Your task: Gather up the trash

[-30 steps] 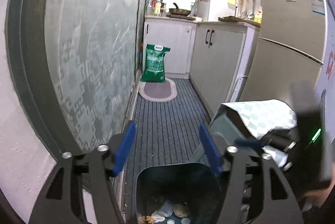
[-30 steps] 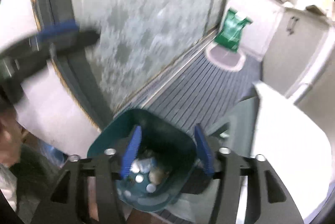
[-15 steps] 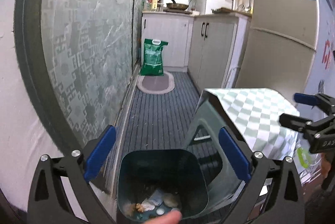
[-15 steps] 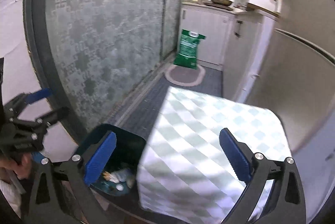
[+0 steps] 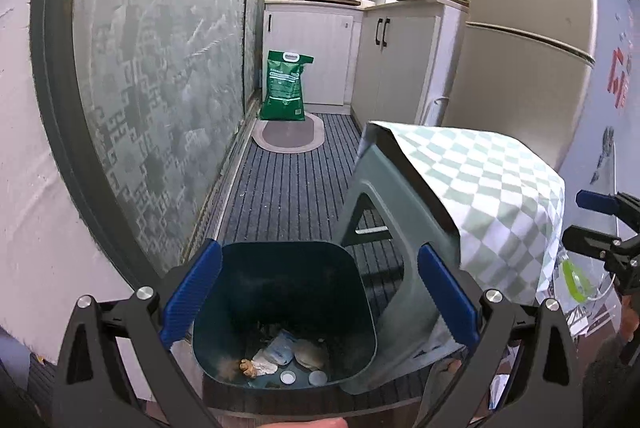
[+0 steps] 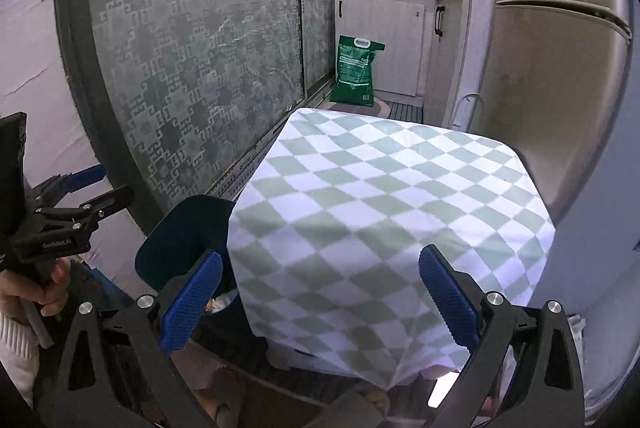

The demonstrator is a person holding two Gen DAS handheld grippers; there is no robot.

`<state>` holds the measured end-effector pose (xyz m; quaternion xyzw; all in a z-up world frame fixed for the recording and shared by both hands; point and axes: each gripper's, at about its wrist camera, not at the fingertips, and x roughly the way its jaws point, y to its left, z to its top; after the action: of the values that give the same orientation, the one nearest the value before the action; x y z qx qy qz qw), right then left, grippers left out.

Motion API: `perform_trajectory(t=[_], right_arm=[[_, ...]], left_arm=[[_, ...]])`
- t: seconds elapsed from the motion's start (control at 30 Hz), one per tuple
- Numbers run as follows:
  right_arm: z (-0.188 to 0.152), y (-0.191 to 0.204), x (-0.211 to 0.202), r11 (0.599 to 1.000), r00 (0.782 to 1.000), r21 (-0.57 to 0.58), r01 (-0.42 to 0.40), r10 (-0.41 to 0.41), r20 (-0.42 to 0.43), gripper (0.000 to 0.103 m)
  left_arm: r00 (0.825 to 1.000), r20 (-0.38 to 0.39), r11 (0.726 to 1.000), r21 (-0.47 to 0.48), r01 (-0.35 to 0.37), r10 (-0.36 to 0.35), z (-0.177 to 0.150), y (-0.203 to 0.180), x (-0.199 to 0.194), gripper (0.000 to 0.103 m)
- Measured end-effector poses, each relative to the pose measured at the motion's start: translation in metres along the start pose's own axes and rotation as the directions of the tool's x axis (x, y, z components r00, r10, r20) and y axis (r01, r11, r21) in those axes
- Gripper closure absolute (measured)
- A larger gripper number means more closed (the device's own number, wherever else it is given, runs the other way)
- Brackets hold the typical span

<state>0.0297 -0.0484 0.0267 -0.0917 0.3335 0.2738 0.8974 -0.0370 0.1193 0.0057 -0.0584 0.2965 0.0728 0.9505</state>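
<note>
Stool w/ check cloth (image 6: 384, 228) biggest, soft drape, bare on top. Dark green bin (image 5: 284, 312) on floor just beside stool on its left: rigid plastic, prob light, grab by rim. Trash (image 5: 280, 360) lies in bin bottom: crumpled wrapper, caps, scraps; light, soft, pinch-friendly. Left gripper (image 5: 318, 294) over bin, jaws at full spread, empty. Right gripper (image 6: 318, 302) over cloth, same, holding nothing.

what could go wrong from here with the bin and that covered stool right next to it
The dark green bin stands tight against the stool, so a nudge from the open left gripper could tip it and spill the trash inside. The checked cloth hangs loose near the open right gripper and could snag.
</note>
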Motion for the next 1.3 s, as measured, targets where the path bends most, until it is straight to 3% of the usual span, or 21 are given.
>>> perform_trajectory(t=[0.33,1.3], right_arm=[[-0.02,0.014,-0.012,1.0,1.0,0.005,-0.009,0.009,0.006,0.004],[-0.014,0.024,-0.009,0.999,1.0,-0.016,-0.029,0.029,0.005,0.004]], left_arm=[[0.997,-0.071,1.0,-0.005,-0.02,0.02,-0.031,-0.003,0.005,0.003],[0.999,-0.03,0.999,-0.045,-0.019,0.017,-0.029,0.003,-0.002,0.003]])
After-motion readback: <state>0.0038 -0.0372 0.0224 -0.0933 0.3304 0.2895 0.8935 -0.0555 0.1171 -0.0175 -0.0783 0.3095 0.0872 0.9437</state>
